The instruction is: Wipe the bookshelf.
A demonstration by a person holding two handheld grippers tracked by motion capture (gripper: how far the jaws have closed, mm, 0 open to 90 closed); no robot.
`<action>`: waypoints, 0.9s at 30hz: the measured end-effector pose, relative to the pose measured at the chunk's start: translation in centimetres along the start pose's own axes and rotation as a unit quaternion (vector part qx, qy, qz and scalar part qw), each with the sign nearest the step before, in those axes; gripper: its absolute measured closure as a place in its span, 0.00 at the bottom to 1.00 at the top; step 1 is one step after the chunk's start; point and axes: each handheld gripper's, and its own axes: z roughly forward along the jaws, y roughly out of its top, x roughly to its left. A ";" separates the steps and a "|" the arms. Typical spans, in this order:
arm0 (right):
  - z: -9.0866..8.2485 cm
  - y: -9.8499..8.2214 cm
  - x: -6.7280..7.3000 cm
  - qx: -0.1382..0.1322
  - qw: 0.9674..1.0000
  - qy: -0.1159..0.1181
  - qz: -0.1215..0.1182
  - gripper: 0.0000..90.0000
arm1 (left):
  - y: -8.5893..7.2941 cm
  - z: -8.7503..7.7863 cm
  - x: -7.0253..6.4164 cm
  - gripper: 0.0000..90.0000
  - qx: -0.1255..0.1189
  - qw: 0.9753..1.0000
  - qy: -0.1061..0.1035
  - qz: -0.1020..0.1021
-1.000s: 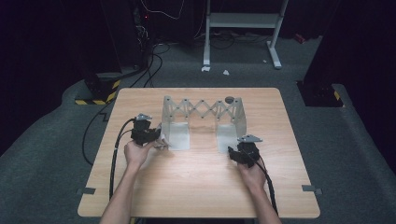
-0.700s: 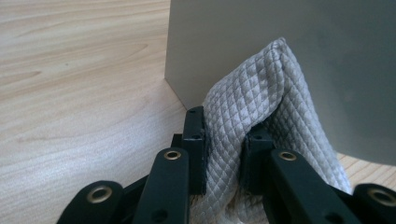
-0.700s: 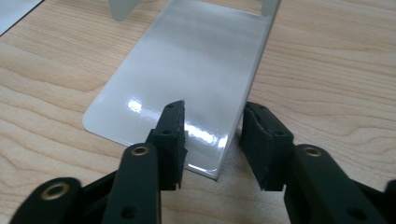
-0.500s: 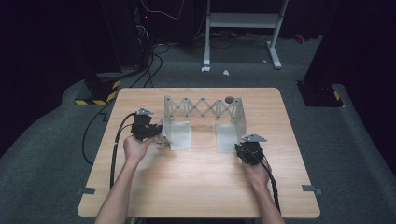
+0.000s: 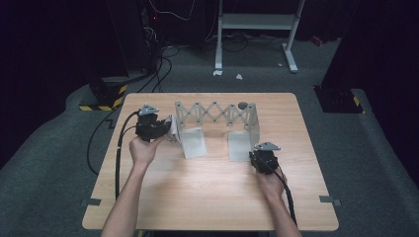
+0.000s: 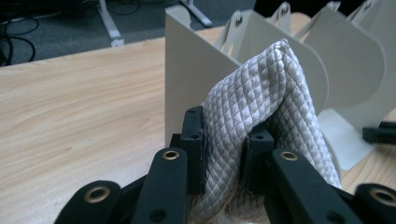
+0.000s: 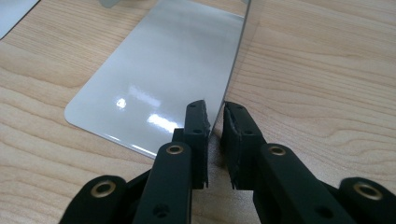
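Observation:
A pale metal accordion rack (image 5: pixel 217 114) stands stretched across the table's far half. My left gripper (image 5: pixel 169 130) hangs off its left end panel (image 6: pixel 187 79), shut on a folded, quilted whitish cloth (image 6: pixel 261 93) that bulges up between the jaws (image 5: pixel 172 127). My right gripper (image 5: pixel 256 151) sits at the rack's right end. Its jaws have just been closing, and the thin upright edge of the right end panel (image 7: pixel 236 60) runs between them (image 7: pixel 215 116). The panel's shiny foot plate (image 7: pixel 159 79) lies flat on the wood to the left of that edge.
The wooden table (image 5: pixel 207 192) is bare in front of the rack. A small dark round object (image 5: pixel 242 104) lies behind the rack. Black cables (image 5: pixel 117 163) trail from both grippers. Beyond the table are a dark floor and a white stand (image 5: pixel 257 22).
My left hand has risen and shifted slightly away from me, carrying the cloth with it. The right hand has kept its place at the rack's right end.

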 end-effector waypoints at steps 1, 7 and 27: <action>0.0 0.0 0.0 0.000 1.000 0.000 0.000 0.89 | 0.2 -0.1 -0.1 0.83 -0.003 1.000 0.002 0.000; 0.0 0.0 0.0 0.000 1.000 0.002 0.001 0.89 | 0.6 -0.2 -0.5 0.83 -0.006 1.000 0.011 0.005; 0.0 0.0 0.0 0.000 1.000 0.016 0.001 0.88 | -0.5 2.0 -0.1 0.83 0.016 0.999 0.032 0.000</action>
